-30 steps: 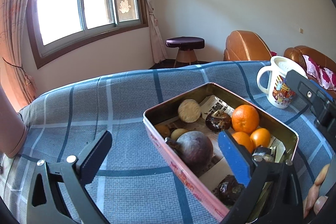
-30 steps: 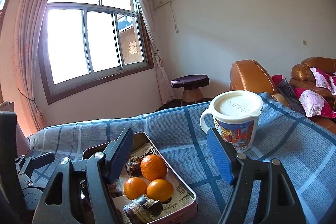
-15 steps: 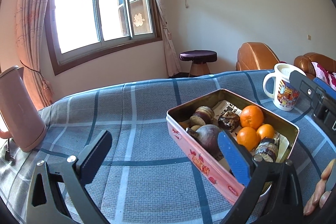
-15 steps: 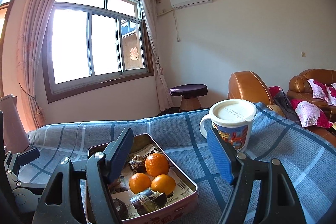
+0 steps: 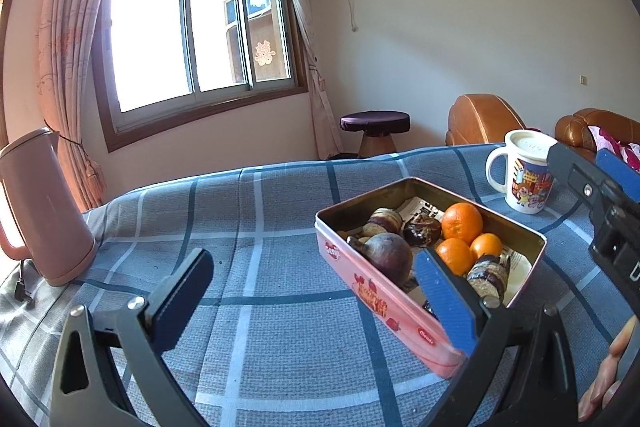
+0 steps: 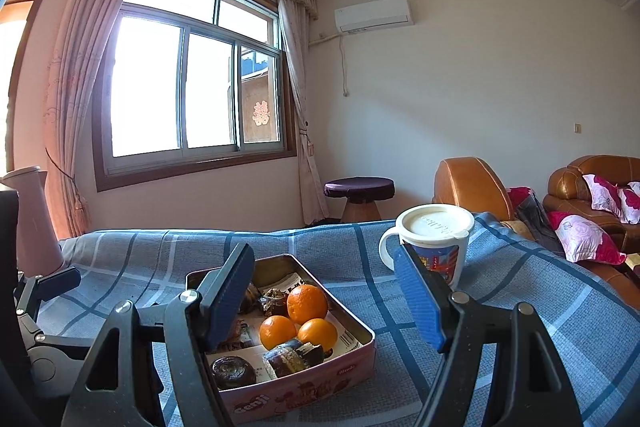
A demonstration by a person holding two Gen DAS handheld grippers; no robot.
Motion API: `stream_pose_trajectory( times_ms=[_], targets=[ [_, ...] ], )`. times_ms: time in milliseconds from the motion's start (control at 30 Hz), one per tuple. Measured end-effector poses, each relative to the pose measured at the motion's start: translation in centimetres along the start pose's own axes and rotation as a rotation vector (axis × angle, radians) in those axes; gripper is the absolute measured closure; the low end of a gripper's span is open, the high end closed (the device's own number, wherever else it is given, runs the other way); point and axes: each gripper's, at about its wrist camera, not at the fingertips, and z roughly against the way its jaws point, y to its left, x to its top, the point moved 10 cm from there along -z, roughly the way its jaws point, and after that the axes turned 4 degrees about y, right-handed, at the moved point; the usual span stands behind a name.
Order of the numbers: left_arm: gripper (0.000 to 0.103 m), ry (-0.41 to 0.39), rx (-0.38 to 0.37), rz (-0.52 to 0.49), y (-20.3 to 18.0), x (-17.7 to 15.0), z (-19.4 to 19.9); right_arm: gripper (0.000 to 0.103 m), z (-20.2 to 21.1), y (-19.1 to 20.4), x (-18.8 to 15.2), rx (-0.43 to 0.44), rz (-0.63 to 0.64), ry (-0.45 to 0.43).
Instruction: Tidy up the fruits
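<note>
Blue plaid cloth (image 5: 260, 211) covers the tabletop below a curtained window (image 5: 192, 39). Pink tin (image 5: 372, 291) at centre right holds three oranges (image 5: 462, 223), a dark round fruit (image 5: 388, 253) and darker pieces on newspaper. Lidded mug (image 6: 434, 239) stands beyond its far right; pink kettle (image 5: 40, 203) far left. Left tool (image 5: 316, 299) and right tool (image 6: 328, 291) both spread, pinching nothing, near the tin.

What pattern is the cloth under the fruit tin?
Blue-grey plaid cloth with dark blue and white lines, clearest in the left wrist view.
</note>
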Motion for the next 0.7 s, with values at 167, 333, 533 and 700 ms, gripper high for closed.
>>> stream_pose_trajectory(
  times_ms=[167,333,533,700],
  targets=[
    [0.0,-0.012,-0.001,0.01,0.15,-0.13,0.6,0.027,0.65,-0.21,0.19,-0.014,0.002,-0.025],
    [0.0,-0.017,0.016,0.034,0.73,-0.16,0.75,0.026,0.91,-0.08,0.32,-0.023,0.008,-0.036],
    [0.0,-0.01,0.029,0.042,0.96,-0.26,0.56,0.026,1.08,-0.12,0.33,-0.024,0.008,-0.042],
    [0.0,-0.011,0.035,0.038,0.91,-0.29,0.6,0.026,1.06,-0.09,0.35,-0.023,0.012,-0.037]
  ],
)
